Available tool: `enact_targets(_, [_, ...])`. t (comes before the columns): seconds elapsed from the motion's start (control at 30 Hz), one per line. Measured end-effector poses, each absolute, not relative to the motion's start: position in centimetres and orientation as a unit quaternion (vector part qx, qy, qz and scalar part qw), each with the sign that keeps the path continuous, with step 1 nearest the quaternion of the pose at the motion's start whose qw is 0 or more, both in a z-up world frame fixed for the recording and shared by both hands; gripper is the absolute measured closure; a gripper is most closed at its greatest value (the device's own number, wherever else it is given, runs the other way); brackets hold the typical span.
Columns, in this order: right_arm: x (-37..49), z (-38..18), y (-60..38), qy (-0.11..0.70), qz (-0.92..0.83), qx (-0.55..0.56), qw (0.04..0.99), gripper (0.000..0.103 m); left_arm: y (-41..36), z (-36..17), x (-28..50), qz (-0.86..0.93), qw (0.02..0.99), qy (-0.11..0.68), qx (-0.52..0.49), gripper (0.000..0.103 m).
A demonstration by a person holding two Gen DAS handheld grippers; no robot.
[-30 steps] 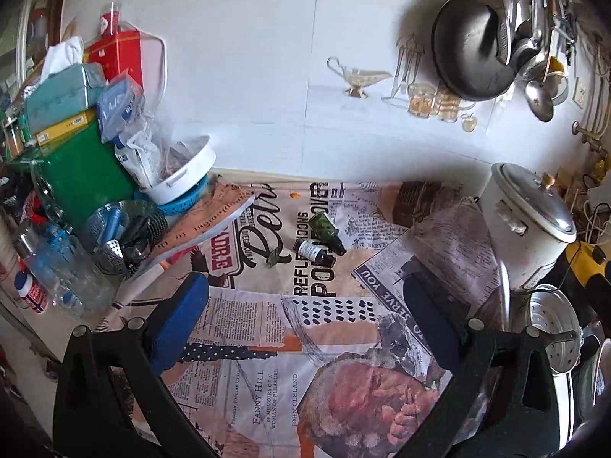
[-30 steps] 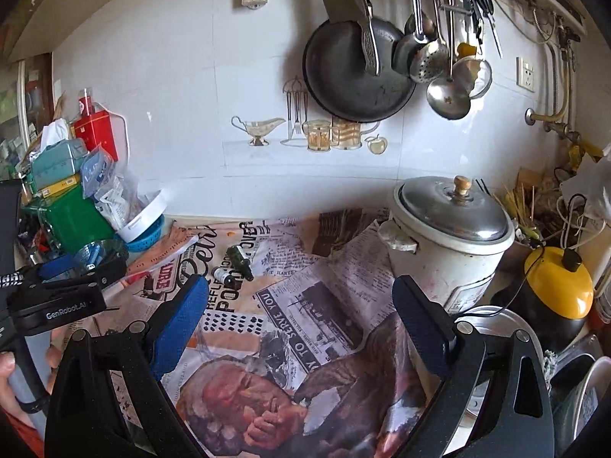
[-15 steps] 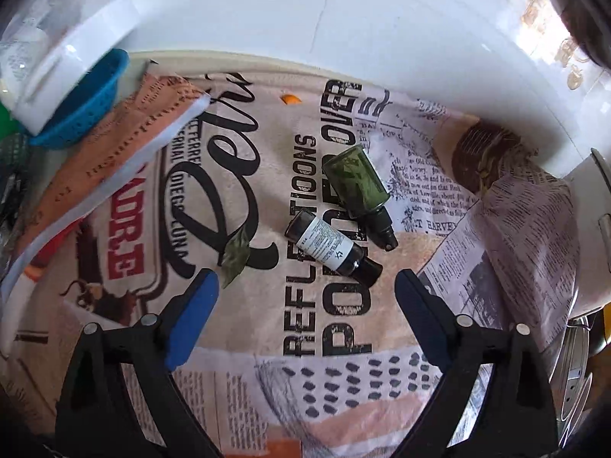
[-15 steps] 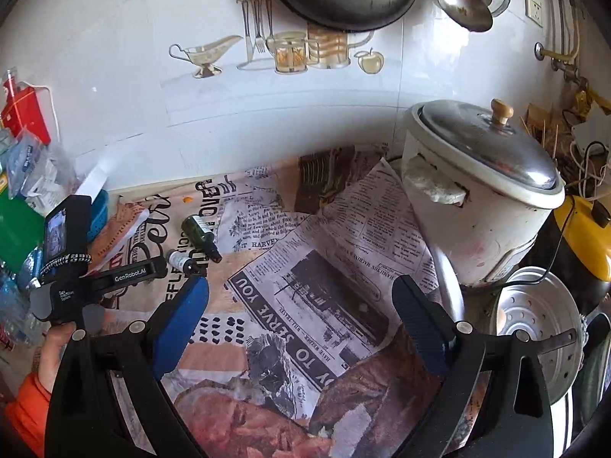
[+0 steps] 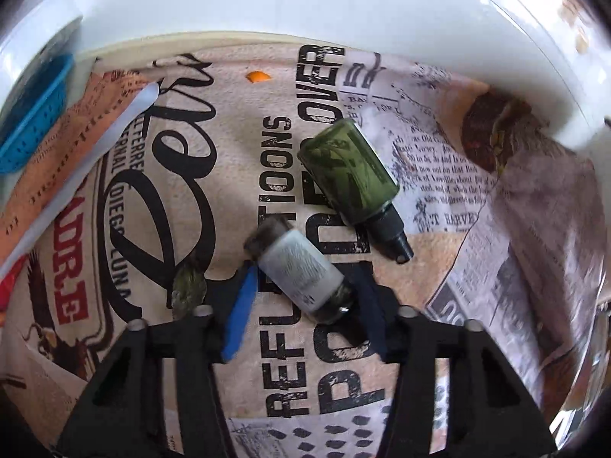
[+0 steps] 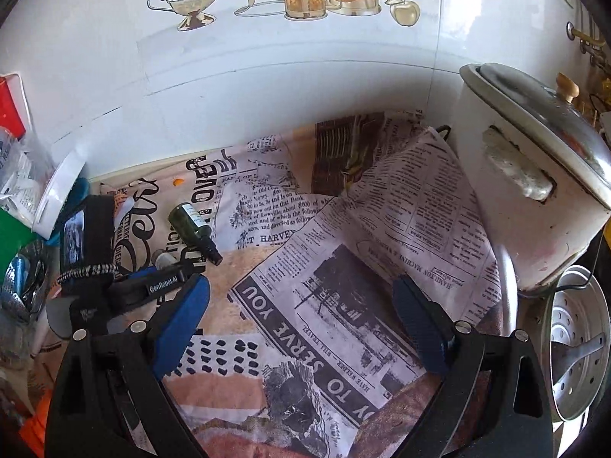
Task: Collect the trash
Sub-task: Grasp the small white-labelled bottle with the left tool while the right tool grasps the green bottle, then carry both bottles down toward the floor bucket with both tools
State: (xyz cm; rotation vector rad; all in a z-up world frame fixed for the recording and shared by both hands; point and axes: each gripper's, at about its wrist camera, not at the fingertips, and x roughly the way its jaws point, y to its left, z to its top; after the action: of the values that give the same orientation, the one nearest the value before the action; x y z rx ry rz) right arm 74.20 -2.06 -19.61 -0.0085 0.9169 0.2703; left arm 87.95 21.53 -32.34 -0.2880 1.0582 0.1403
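Observation:
A small dark bottle with a white label [image 5: 301, 273] lies on the newspaper-print cover. My left gripper [image 5: 305, 294] has its blue pads on both sides of this bottle, closed in against it. A green bottle with a black cap [image 5: 353, 175] lies just beyond it, untouched. A dry leaf [image 5: 187, 288] lies left of the left pad. In the right wrist view the left gripper [image 6: 152, 280] sits over the labelled bottle [image 6: 162, 257], with the green bottle [image 6: 193, 225] behind. My right gripper [image 6: 301, 320] is open and empty above the newspaper.
A white rice cooker [image 6: 534, 191] stands at the right with a perforated steamer plate [image 6: 576, 347] beside it. A blue basket [image 5: 26, 114] and stacked clutter [image 6: 19, 198] fill the left. The tiled wall [image 6: 267, 76] is close behind.
My left gripper moved down and forward to the labelled bottle and its pads closed in around it. My right gripper moved closer to the counter and stayed open.

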Motion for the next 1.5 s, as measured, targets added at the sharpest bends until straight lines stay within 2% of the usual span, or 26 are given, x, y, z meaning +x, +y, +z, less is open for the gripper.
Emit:
enact_targets(0.03, [74.6, -19.8, -1.7, 0.442, 0.135, -0.002, 0.887, 0.009, 21.4, -32.3, 87.8, 0.068, 0.829, 0.537, -0.141, 0.065])
enact_targets(0.17, [76.1, -20.6, -0.6, 0.455, 0.163, 0.018, 0.875, 0.013, 22.3, -32.1, 86.6, 0.054, 0.833, 0.536, -0.126, 0.076])
enact_targets(0.33, [78.2, -22.3, 1.7, 0.472, 0.198, 0.044, 0.858, 0.016, 25.9, -30.4, 84.8, 0.072, 0.840, 0.521, -0.132, 0.076])
enact_targets(0.6, [81.7, -26.7, 9.7, 0.494, 0.248, 0.002, 0.834, 0.021, 31.4, -26.3, 81.8, 0.096, 0.861, 0.476, -0.152, 0.076])
enact_targets(0.67, [82.7, -28.0, 11.6, 0.503, 0.257, -0.011, 0.825, 0.025, 32.1, -25.7, 81.4, 0.098, 0.864, 0.471, -0.151, 0.076])
enact_targets(0.73, [83.4, -29.2, 13.0, 0.515, 0.256, -0.026, 0.818, 0.034, 32.7, -25.3, 81.0, 0.099, 0.865, 0.468, -0.151, 0.076])
enact_targets(0.8, [83.9, -30.4, 14.3, 0.528, 0.257, -0.041, 0.808, 0.039, 32.9, -25.0, 80.9, 0.099, 0.867, 0.465, -0.153, 0.076])
enact_targets(0.83, [84.0, -30.8, 14.5, 0.531, 0.255, -0.046, 0.807, 0.042, 33.0, -24.9, 80.8, 0.094, 0.893, 0.425, -0.115, 0.076])
enact_targets(0.87, [84.0, -31.2, 14.8, 0.535, 0.253, -0.053, 0.804, 0.044, 33.1, -24.8, 80.8, 0.094, 0.894, 0.424, -0.115, 0.076])
enact_targets(0.93, [83.9, -31.8, 15.0, 0.541, 0.252, -0.059, 0.800, 0.054, 33.1, -24.6, 80.6, 0.093, 0.896, 0.420, -0.113, 0.076])
enact_targets(0.97, [83.7, -31.8, 14.9, 0.540, 0.252, -0.058, 0.801, 0.055, 33.1, -24.4, 80.4, 0.091, 0.896, 0.419, -0.113, 0.076])
enact_targets(1.17, [81.5, -29.0, 11.3, 0.509, 0.247, -0.024, 0.824, 0.058, 30.9, -22.8, 79.6, 0.076, 0.906, 0.404, -0.103, 0.076])
enact_targets(1.5, [74.0, -17.2, 0.5, 0.407, 0.260, 0.027, 0.875, 0.058, 21.1, -15.6, 73.9, 0.044, 0.943, 0.318, -0.082, 0.076])
